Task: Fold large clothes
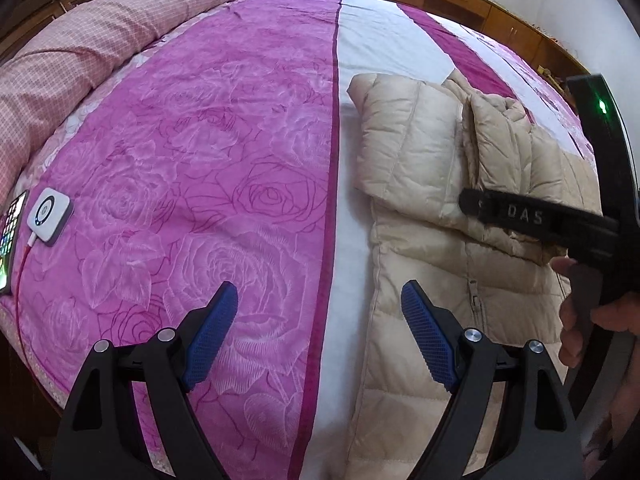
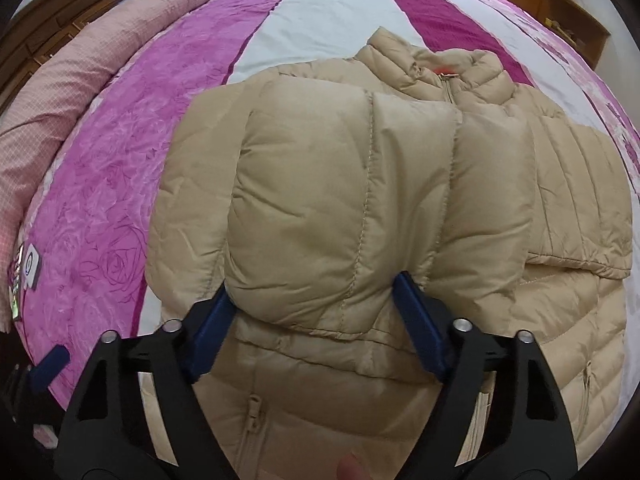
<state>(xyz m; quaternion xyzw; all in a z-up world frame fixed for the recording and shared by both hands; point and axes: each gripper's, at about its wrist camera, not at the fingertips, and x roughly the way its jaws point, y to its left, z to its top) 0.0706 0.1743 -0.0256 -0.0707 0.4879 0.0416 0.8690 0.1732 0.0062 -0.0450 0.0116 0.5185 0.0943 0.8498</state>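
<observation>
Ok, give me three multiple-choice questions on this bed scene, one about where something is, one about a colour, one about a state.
1. Where does the small white square charger lie?
A. on the jacket
B. on the pink rose bedspread, beside a phone
C. on the pillow

2. What colour is the beige quilted puffer jacket's folded sleeve?
A. beige
B. black
C. purple

3. How do the left tongs stand?
A. shut on the sleeve
B. shut on the phone
C. open, holding nothing

Answers: B, the charger sits on the bedspread next to the phone; A, the sleeve matches the jacket; C, the blue pads are apart over the bed, while the right tongs pinch the sleeve.
</observation>
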